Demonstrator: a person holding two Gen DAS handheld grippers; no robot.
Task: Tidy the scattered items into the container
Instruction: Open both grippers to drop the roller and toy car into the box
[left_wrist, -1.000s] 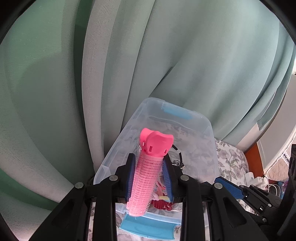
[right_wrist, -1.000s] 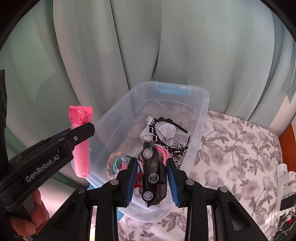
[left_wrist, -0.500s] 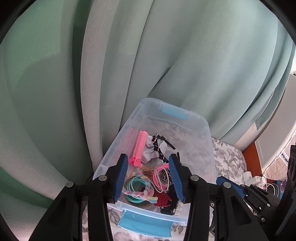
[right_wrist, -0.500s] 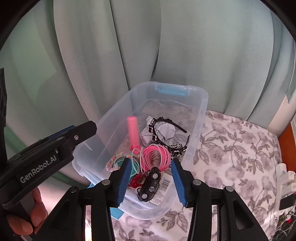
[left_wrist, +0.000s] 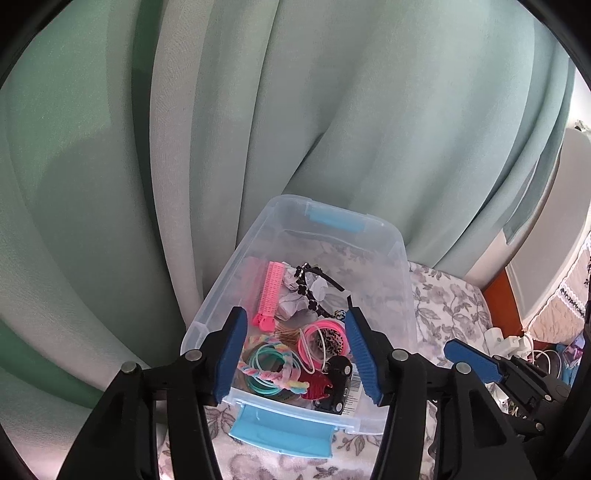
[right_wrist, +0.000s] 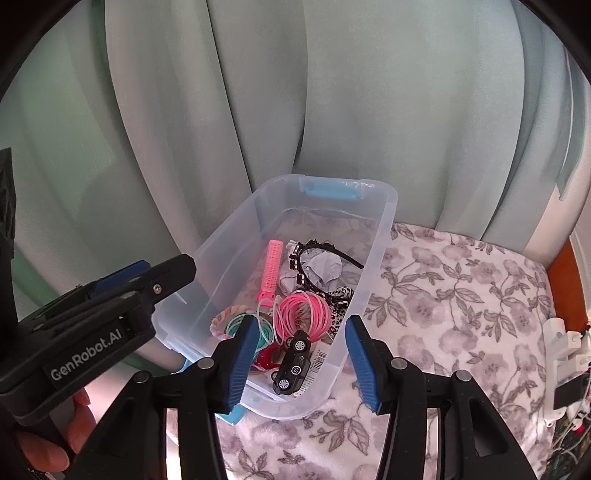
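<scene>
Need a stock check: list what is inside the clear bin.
Inside the clear bin: pink hair roller, black headband, pink bands, teal bands, pastel braided tie, toy car. Whatever lies beneath the pile is covered.

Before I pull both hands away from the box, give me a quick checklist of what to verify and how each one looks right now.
1. Left tool empty: ok, opening, nothing between its fingers.
2. Right tool empty: ok, opening, nothing held.
3. Pink hair roller inside clear container: ok, lying flat near the left wall.
4. Black toy car inside container: ok, resting at the near end.
5. Nothing hanging over the rim: ok from both views.
6. More loose items left on the floral cover: cannot tell; none on the visible part.
</scene>
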